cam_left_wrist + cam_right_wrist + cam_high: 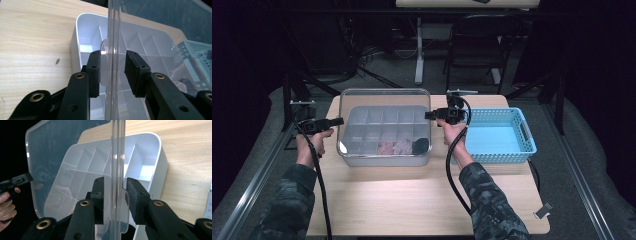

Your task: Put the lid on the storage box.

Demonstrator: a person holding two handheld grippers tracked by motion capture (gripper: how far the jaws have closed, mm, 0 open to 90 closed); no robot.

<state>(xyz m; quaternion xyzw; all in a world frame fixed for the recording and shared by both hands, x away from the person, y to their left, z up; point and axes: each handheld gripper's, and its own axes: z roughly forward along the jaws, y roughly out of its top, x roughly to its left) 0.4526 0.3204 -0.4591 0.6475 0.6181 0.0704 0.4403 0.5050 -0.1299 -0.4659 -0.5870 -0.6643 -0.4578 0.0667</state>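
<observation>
While its rim sits between both grippers' part-open black jaws, untouched by some pads, the clear rounded lid is being raised over the white compartmented box.

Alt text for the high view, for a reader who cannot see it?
Two handheld grippers, left and right, flank the raised clear plastic lid of a white compartmented plastic box on a wooden table; an empty blue plastic basket sits right.

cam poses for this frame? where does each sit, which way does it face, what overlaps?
High view: above the person's side, looking forward and down; table, both forearms, left gripper, right gripper.
Left gripper view: on that gripper, along its jaws straddling the clear lid.
Right gripper view: likewise; other hand far off.
Shared: lid, divided box.
</observation>
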